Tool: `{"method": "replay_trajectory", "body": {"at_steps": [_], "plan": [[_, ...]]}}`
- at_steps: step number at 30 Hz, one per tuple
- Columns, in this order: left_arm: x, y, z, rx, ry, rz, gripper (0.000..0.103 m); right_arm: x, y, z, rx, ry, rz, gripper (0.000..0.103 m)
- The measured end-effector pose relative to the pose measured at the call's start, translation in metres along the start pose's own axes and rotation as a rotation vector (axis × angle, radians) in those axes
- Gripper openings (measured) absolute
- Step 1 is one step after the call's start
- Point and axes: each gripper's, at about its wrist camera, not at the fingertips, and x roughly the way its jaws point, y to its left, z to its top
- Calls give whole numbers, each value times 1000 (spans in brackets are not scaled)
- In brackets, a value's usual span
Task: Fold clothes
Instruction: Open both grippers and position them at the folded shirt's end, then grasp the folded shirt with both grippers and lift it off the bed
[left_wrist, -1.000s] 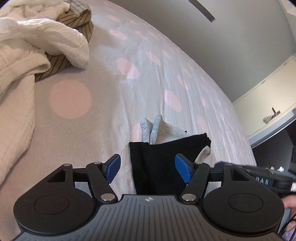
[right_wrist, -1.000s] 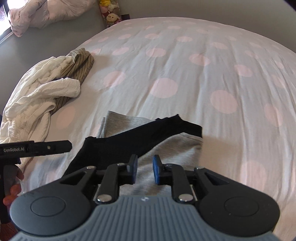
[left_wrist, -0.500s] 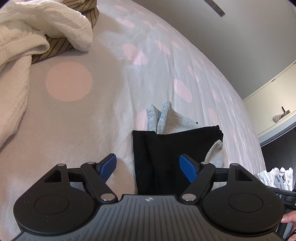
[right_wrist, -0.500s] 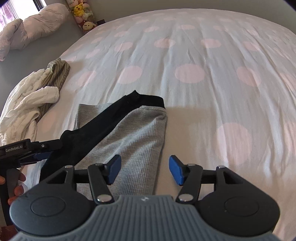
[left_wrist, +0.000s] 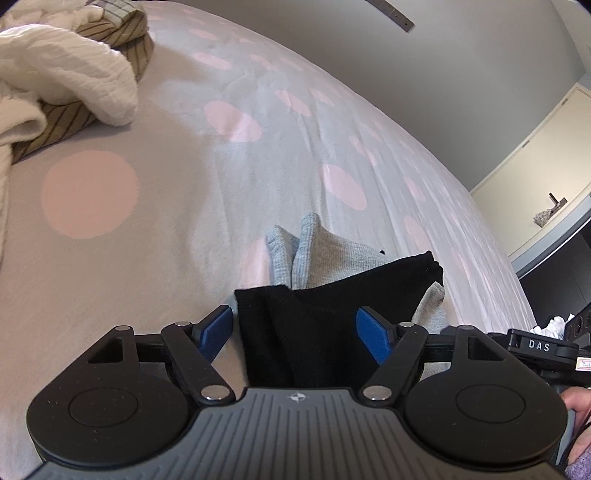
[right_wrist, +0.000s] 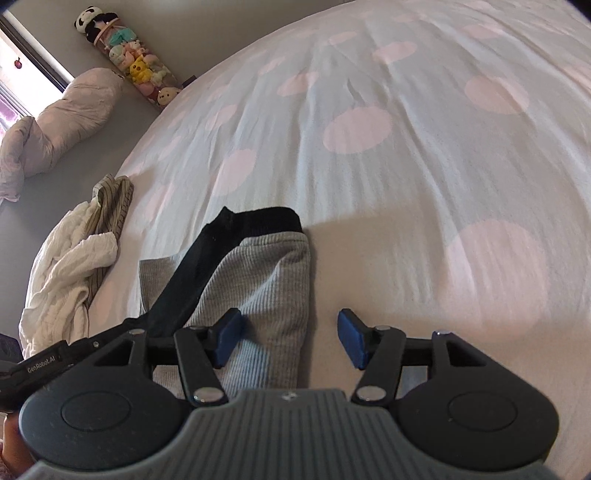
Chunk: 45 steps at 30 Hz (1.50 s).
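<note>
The left gripper (left_wrist: 295, 334) is held with its blue pads spread wide, and the black garment (left_wrist: 314, 314) is framed between them without being pressed by either pad. The jaws are closing slightly, which suggests that a grip on the near black edge is being prepared. Beyond the fingertips, the grey ribbed garment (left_wrist: 332, 254) is seen under the black one, its two cuffed ends lying just past the black cloth on the dotted bed cover (left_wrist: 147, 258).

The right gripper (right_wrist: 290, 339) is also held parted, with nothing pinched. The grey ribbed garment (right_wrist: 266, 280) passes under its left pad and reaches up between the fingers, while the right pad stands over bare bed cover (right_wrist: 406, 221). This placement is probably chosen so that the grey piece's long folded edge can be taken from the side. The black garment (right_wrist: 221, 251) lies diagonally, beyond and to the left of the fingertips.

A heap of white and striped clothes (right_wrist: 81, 266) is left well to the left of both grippers, apparently awaiting its turn. The fold in hand is judged to be unfinished, since neither piece is yet squared.
</note>
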Motion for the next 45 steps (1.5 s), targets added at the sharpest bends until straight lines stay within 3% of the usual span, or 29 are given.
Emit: {"method": "replay_trajectory", "body": {"at_steps": [4, 6, 9, 11, 14, 16, 18, 20, 27, 32, 45], "plan": [[7, 1, 3, 11, -6, -4, 57, 11, -1, 7, -5, -22, 40, 61], [7, 6, 3, -15, -11, -5, 43, 17, -2, 10, -6, -35, 61, 61], [9, 15, 5, -65, -16, -12, 31, 25, -2, 13, -18, -52, 83, 60], [10, 14, 5, -63, -19, -17, 31, 29, 0, 14, -35, -61, 88, 59], [15, -2, 3, 35, -2, -8, 31, 33, 4, 13, -64, -74, 85, 48], [16, -5, 2, 54, 4, -7, 29, 33, 3, 11, -69, -80, 87, 37], [16, -5, 3, 53, 7, -5, 21, 32, 2, 10, -57, -76, 99, 19], [15, -5, 4, 52, 7, -3, 18, 29, 4, 10, -56, -86, 84, 13], [0, -16, 4, 95, -58, -11, 15, -4, 27, 8, -113, -164, 61, 10], [-32, -32, 1, 122, -153, -39, 14, -43, 48, 1, -172, -238, 60, 10], [-128, -128, -10, 328, -345, -124, 13, -172, 63, -28, -217, -467, 98, 9]]}}
